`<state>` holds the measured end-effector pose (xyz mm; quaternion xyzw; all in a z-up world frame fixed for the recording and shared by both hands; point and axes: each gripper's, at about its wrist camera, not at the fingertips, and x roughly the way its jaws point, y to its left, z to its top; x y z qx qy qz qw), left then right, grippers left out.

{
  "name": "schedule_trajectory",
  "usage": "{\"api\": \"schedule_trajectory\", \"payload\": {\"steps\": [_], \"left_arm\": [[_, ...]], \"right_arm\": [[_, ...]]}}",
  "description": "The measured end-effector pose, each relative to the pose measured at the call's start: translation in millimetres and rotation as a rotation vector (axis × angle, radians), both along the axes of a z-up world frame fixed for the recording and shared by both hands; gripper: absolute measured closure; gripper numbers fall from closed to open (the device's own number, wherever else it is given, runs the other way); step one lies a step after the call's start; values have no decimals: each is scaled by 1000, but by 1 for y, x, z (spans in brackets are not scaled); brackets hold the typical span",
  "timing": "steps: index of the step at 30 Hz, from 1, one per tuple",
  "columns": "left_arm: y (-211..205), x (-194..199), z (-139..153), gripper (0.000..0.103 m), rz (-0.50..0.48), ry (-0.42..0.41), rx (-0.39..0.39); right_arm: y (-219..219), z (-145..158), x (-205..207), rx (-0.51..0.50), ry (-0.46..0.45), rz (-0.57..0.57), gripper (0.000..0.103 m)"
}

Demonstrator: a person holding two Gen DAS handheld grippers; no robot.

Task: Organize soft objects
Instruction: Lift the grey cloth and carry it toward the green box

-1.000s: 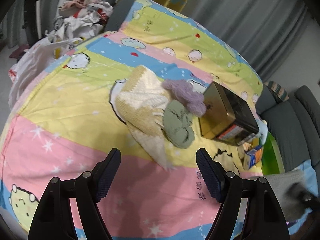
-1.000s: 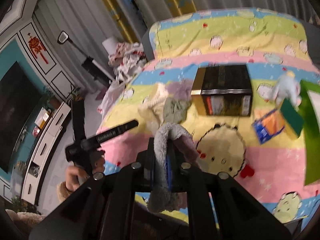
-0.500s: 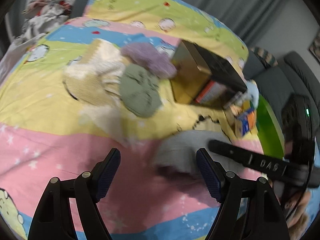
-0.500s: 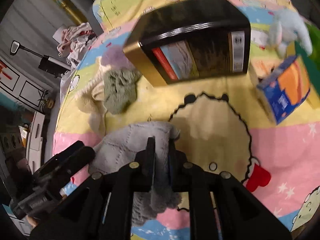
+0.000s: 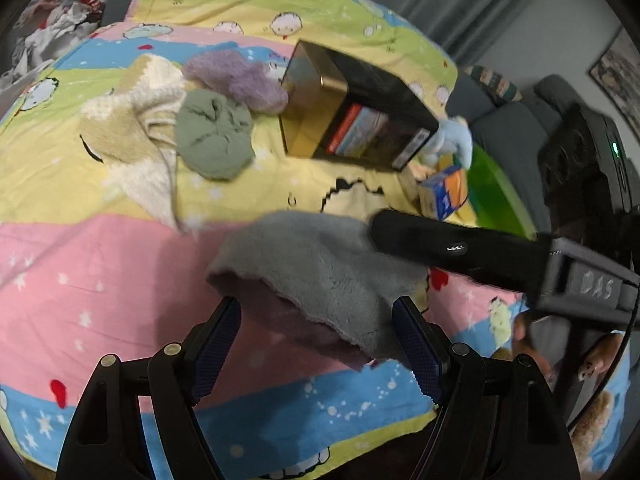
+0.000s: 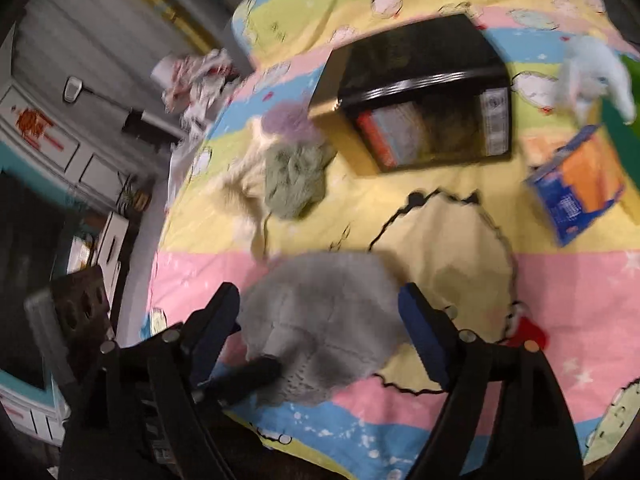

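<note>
A grey fleece cloth (image 5: 320, 272) (image 6: 320, 320) lies crumpled on the pink stripe of the cartoon bedsheet (image 5: 100, 264). My right gripper (image 6: 320, 332) stands over it with its jaws opening, the cloth between the pads but not pressed. One right finger (image 5: 440, 240) reaches over the cloth's far edge in the left wrist view. My left gripper (image 5: 316, 344) is open, with the cloth's near edge between its fingers. Further back lie a green cloth (image 5: 214, 140) (image 6: 296, 180), a purple fluffy cloth (image 5: 236, 80) and a cream knit (image 5: 128, 136).
A black and gold box (image 5: 360, 120) (image 6: 424, 92) lies on its side behind the cloths. To its right are a pale blue plush toy (image 6: 592, 76), a blue and orange carton (image 6: 576, 188) and a green board (image 5: 500, 196). Clothes (image 5: 64, 8) are piled beyond the bed's far left.
The right gripper came down with the grey cloth, opened its jaws and let it go onto the sheet. The left gripper swung right, up to the cloth.
</note>
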<state>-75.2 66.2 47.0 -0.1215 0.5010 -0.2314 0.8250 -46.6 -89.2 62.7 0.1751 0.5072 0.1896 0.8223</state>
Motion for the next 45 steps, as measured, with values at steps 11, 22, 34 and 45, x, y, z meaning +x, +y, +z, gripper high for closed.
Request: {"api": "schedule_trajectory", "payload": {"steps": [11,22,34,45], "left_arm": [[-18,-1,-18,44,6,-15,40],[-32,-2,4,62,-11,-109,60],[-60,3,86,62,-51,-328,-8],[-120,24,121,63,-111,-446,-31]], "right_arm": [[25,-38,5,-4,35,89,56],[14,-19,-2,19,-58,49,80],[-28,71,-12,37,-305,-29,81],[-91,110,-9,36,-416,-158,81]]}}
